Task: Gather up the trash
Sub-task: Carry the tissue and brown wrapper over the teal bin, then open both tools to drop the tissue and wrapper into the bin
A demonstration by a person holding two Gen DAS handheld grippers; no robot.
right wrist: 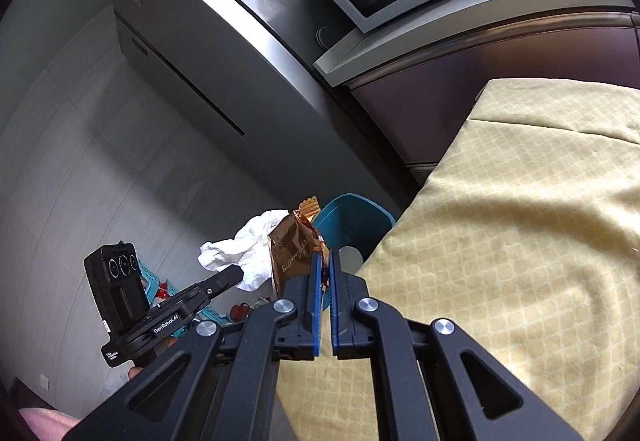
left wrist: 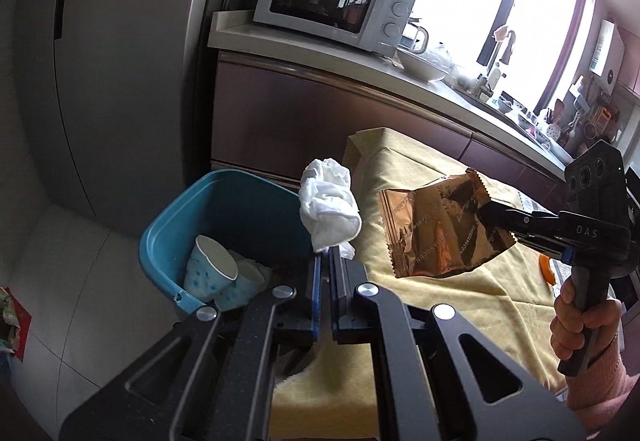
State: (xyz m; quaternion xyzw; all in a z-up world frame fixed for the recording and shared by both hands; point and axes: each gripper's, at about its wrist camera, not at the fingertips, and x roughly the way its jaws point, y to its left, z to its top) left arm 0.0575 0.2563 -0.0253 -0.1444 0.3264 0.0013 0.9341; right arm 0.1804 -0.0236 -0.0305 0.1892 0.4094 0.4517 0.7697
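Observation:
My left gripper (left wrist: 329, 255) is shut on a crumpled white tissue (left wrist: 329, 205), which sticks up from its tips beside the rim of a blue bin (left wrist: 160, 237). The bin holds paper cups (left wrist: 210, 273) with blue spots. My right gripper (left wrist: 490, 215) comes in from the right, shut on a shiny copper snack wrapper (left wrist: 436, 233) held over the table's edge. In the right wrist view the right gripper (right wrist: 326, 261) pinches that wrapper (right wrist: 296, 245), with the tissue (right wrist: 248, 249) and the left gripper (right wrist: 234, 275) to its left and the bin (right wrist: 352, 217) behind.
A table under a yellow cloth (left wrist: 460, 281) fills the right. Behind stand a grey fridge (left wrist: 120, 61), a counter with a white microwave (left wrist: 332, 1) and a white bowl (left wrist: 420, 65). An orange item (left wrist: 546, 269) lies on the cloth. A person's hand (left wrist: 580, 325) grips the right handle.

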